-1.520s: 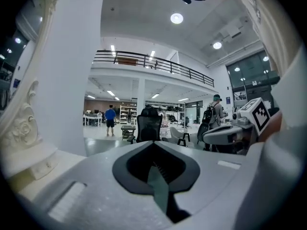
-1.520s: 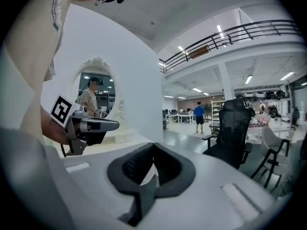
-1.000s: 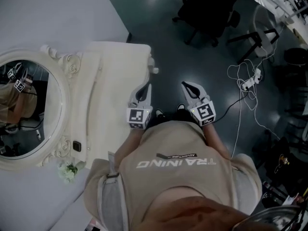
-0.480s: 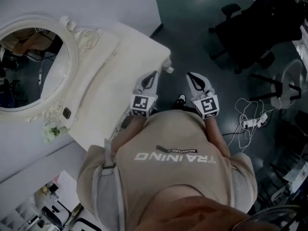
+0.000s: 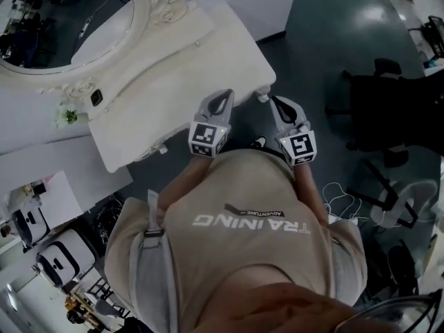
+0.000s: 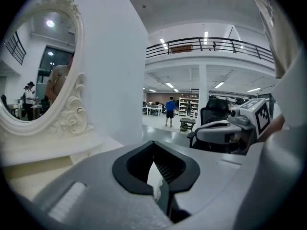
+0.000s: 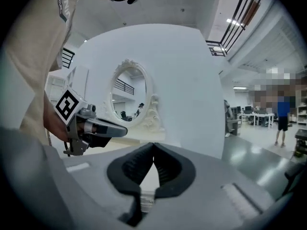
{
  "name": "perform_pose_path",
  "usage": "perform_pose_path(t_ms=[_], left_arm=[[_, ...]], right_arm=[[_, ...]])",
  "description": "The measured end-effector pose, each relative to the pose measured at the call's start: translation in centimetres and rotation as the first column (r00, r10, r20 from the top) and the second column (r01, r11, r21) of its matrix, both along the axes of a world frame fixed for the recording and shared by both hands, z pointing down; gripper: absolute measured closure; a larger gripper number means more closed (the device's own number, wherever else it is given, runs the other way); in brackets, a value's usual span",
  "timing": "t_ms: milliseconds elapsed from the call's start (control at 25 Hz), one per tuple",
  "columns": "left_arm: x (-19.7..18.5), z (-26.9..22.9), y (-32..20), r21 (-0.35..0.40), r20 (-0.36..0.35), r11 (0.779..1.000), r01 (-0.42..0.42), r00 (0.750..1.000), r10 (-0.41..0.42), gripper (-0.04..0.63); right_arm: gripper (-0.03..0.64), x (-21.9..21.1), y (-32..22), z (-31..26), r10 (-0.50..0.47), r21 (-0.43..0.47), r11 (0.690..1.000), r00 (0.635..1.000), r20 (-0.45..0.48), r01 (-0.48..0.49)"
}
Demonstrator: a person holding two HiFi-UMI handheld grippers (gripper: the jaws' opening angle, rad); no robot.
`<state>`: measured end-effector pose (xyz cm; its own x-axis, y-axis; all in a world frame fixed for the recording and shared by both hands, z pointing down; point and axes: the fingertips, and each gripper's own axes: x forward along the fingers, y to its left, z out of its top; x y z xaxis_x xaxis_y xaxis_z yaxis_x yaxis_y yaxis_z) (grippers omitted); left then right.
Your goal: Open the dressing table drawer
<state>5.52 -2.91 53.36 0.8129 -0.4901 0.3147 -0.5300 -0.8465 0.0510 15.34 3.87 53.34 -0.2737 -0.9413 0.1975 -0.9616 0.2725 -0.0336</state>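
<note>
Dark floor bordered the cream carved dressing table [image 5: 208,61]; at its front edge, the closed, empty left gripper [image 5: 224,96] and right gripper [image 5: 276,103] likely had to open to pinch the white knob [image 5: 263,97].

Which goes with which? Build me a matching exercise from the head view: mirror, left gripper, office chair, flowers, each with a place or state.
1. mirror
2. left gripper
3. office chair
4. flowers

A. on the dark floor, right side
B. jaws shut, nothing held
C. top left, at the back of the dressing table
D. small, just outside the mirror's frame

Pairs: 1-C, 2-B, 3-A, 4-D
</note>
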Motion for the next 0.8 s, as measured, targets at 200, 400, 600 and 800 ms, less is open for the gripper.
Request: perform_pose_path(t_ms=[200,400,600,800], left_arm=[[-3.0,1.2,-2.7,-0.040,0.040,0.990,0.136,0.990,-0.134,0.589],[-3.7,3.2,-6.6,-0.067,0.051,0.977,0.201,0.979,-0.198,0.589],[-2.7,3.9,-10.9,-0.074,0.035,0.973,0.218,0.976,-0.216,0.589],[-2.1,4.8,-15.4,-0.125,0.026,0.958,0.258,0.966,-0.257,0.589]], right_arm=[[0.614,-1.0,-3.6,0.0,-0.103,-0.006,0.995,0.995,-0.019,0.102],[0.614,-1.2,-6.2,-0.4,-0.108,0.027,0.994,0.992,-0.072,0.110],[0.614,-2.1,-8.7,-0.4,-0.135,-0.013,0.991,0.987,-0.088,0.134],[0.614,-2.3,-12.5,-1.1,-0.170,-0.046,0.985,0.980,-0.104,0.166]])
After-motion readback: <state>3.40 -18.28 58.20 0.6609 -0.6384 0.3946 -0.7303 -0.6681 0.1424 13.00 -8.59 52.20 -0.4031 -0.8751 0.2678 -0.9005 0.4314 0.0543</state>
